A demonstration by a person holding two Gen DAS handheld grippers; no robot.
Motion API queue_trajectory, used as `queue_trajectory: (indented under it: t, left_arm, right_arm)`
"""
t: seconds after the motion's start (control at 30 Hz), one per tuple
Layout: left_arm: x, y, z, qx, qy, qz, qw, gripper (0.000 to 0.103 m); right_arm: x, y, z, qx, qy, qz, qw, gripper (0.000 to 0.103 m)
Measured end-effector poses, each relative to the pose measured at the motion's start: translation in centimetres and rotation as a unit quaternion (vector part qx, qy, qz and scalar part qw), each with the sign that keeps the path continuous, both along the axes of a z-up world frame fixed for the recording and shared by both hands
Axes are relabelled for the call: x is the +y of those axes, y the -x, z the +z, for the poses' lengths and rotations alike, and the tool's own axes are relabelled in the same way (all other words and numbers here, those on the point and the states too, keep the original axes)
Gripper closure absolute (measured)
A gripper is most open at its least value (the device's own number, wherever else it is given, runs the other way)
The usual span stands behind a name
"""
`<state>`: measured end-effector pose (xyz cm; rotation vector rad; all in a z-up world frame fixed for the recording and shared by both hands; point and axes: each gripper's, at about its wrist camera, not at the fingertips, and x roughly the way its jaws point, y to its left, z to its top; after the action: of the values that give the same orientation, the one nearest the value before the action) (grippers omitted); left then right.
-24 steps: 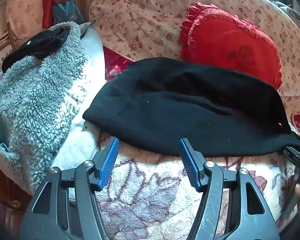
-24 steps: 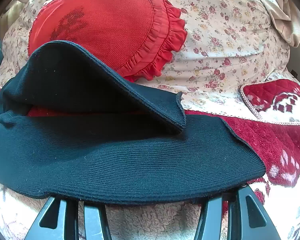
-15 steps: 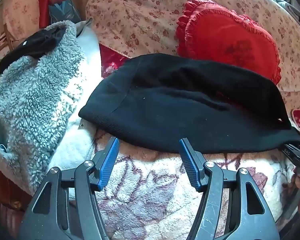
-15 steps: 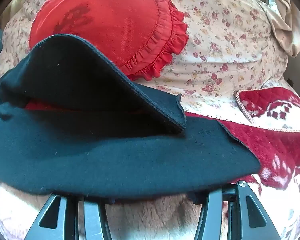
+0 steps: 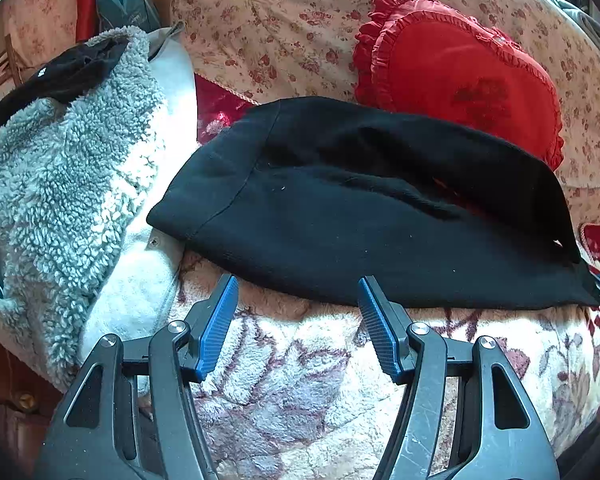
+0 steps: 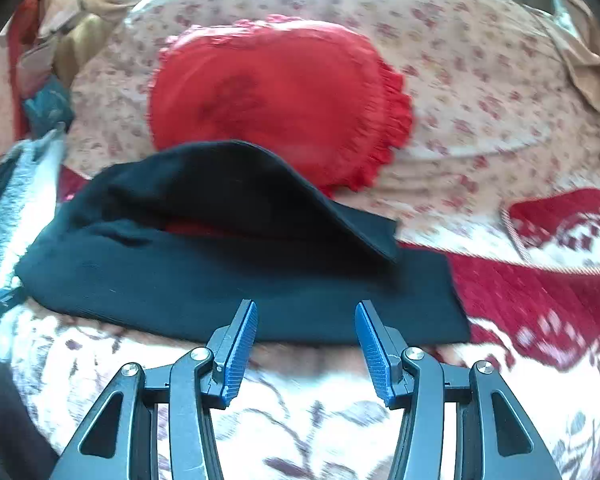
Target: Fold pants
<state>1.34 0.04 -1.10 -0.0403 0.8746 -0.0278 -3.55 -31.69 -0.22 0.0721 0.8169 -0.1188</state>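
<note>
The black pants (image 5: 340,240) lie lengthwise on a flowered blanket (image 5: 300,360) on the sofa, one leg over the other. The upper leg arches up against a red heart-shaped cushion (image 5: 460,76). My left gripper (image 5: 297,278) is open just short of the pants' near edge, blue pads (image 5: 216,320) apart with nothing between them. In the blurred right wrist view my right gripper (image 6: 305,303) is also open. Its tips reach over the near hem of the pants (image 6: 220,280) without pinching it. The red cushion (image 6: 280,84) stands behind.
A grey fleece garment (image 5: 60,200) with a small black item (image 5: 60,76) on top is heaped at the left. The flowered sofa back (image 5: 280,20) rises behind. A red patterned cover (image 6: 540,292) lies to the right of the pants.
My right gripper has drawn back from the pants' edge, so its blue pads, hidden under the cloth before, now show. The left gripper has hardly moved.
</note>
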Motion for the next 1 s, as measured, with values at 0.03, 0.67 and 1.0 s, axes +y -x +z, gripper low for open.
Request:
queue_trajectory:
  t: [0.03, 0.67, 1.0]
  left_arm:
    - [0.0, 0.0, 0.0, -0.001, -0.003, -0.001, 1.0000, 0.041]
    - [0.0, -3.8, -2.1, 0.023, -0.011, 0.001, 0.9997, 0.041]
    - [0.4, -6.2, -3.3, 0.038, -0.012, 0.016, 0.9991, 0.041]
  right_arm:
    - [0.3, -0.5, 0.0, 0.001, -0.004, 0.006, 1.000, 0.054]
    - [0.5, -10.3, -3.3, 0.072, -0.019, 0.032, 0.997, 0.054]
    - [-3.1, -20.2, -3.4, 0.081, 0.016, -0.018, 0.996, 0.054]
